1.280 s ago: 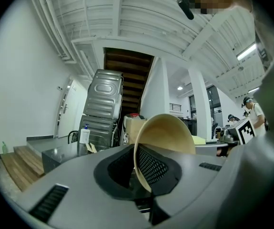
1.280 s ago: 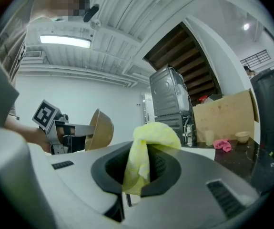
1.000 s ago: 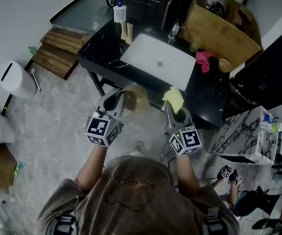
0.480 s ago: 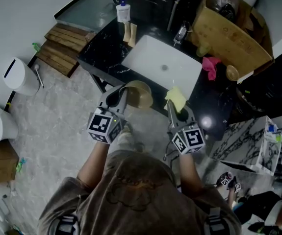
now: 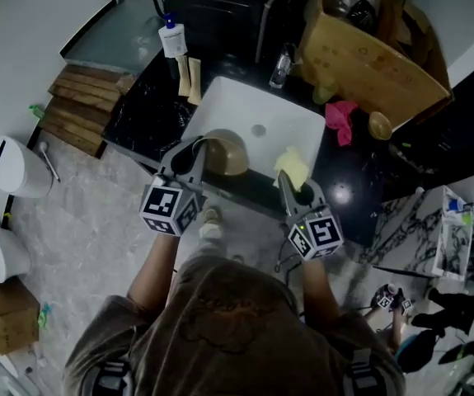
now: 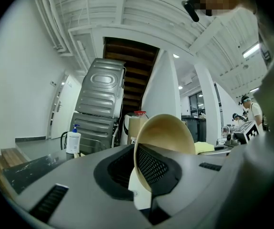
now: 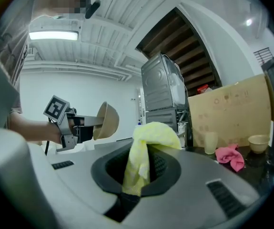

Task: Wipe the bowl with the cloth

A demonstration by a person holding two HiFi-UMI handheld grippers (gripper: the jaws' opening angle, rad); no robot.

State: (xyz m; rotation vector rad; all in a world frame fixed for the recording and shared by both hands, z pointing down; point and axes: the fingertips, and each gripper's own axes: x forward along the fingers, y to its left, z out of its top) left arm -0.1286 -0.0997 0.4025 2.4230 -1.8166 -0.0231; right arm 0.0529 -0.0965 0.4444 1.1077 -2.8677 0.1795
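My left gripper (image 5: pixel 206 148) is shut on the rim of a tan bowl (image 5: pixel 226 152), held tilted over the near edge of the white sink (image 5: pixel 237 106). In the left gripper view the bowl (image 6: pixel 164 133) stands on edge between the jaws. To its right, my right gripper (image 5: pixel 290 177) is shut on a yellow cloth (image 5: pixel 293 167) that bunches up above the jaws. The cloth (image 7: pixel 146 149) fills the jaws in the right gripper view, where the bowl (image 7: pixel 106 120) shows at the left, apart from it.
A black counter (image 5: pixel 150 106) surrounds the sink. A soap pump bottle (image 5: pixel 172 37) stands at its back left, a faucet (image 5: pixel 281 60) behind the sink, a pink cloth (image 5: pixel 340 118) and a small tan bowl (image 5: pixel 379 125) to the right. A cardboard box (image 5: pixel 368 52) lies behind.
Both grippers have moved forward toward the sink: the bowl now hangs over its near edge and the yellow cloth over the counter beside it. Both grips are unchanged.
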